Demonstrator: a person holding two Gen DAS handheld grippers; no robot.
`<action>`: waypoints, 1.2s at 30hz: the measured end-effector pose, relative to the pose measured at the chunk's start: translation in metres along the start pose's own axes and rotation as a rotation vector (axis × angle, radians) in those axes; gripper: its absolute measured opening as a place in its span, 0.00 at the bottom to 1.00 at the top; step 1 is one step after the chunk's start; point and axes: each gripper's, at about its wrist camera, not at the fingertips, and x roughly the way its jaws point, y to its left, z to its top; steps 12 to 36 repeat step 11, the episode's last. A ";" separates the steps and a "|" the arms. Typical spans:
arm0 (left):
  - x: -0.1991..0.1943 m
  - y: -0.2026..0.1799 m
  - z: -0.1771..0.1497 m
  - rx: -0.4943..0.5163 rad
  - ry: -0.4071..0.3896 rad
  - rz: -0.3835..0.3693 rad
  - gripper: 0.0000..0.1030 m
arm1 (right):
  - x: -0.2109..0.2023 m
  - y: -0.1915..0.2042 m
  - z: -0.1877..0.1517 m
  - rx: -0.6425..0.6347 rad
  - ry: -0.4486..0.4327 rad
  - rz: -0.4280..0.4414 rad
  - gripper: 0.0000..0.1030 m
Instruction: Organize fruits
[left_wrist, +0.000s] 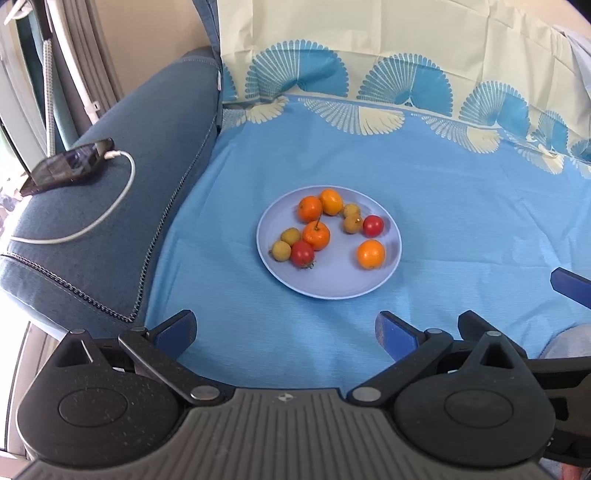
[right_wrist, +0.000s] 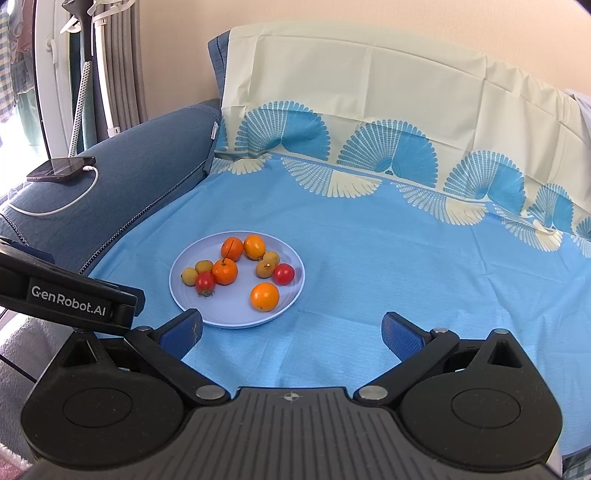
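A pale blue plate (left_wrist: 369, 284) (right_wrist: 225, 314) lies on the blue cloth. It holds several oranges (left_wrist: 370, 254) (right_wrist: 265, 296), two red tomatoes (left_wrist: 303, 253) (right_wrist: 283, 274) and several small yellow-brown fruits (left_wrist: 290, 236) (right_wrist: 189, 275). My left gripper (left_wrist: 286, 334) hovers on the near side of the plate, open, with nothing between its blue pads. My right gripper (right_wrist: 291, 334) is open too, nothing in it, and sits near and to the right of the plate. The left gripper's body (right_wrist: 70, 295) shows at the left edge of the right wrist view.
The blue patterned cloth (left_wrist: 443, 206) (right_wrist: 406, 266) covers a sofa seat and back. On the dark blue armrest (left_wrist: 110, 206) (right_wrist: 129, 177) at the left lies a phone (left_wrist: 68, 166) (right_wrist: 61, 168) with a white charging cable (left_wrist: 110, 206).
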 end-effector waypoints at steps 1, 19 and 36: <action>0.001 0.001 0.001 -0.004 0.009 -0.004 1.00 | 0.000 0.000 0.000 0.000 0.001 0.000 0.99; 0.010 0.000 0.003 -0.001 0.039 0.048 1.00 | 0.003 0.000 0.001 0.007 0.006 -0.002 0.99; 0.010 0.000 0.003 -0.001 0.039 0.048 1.00 | 0.003 0.000 0.001 0.007 0.006 -0.002 0.99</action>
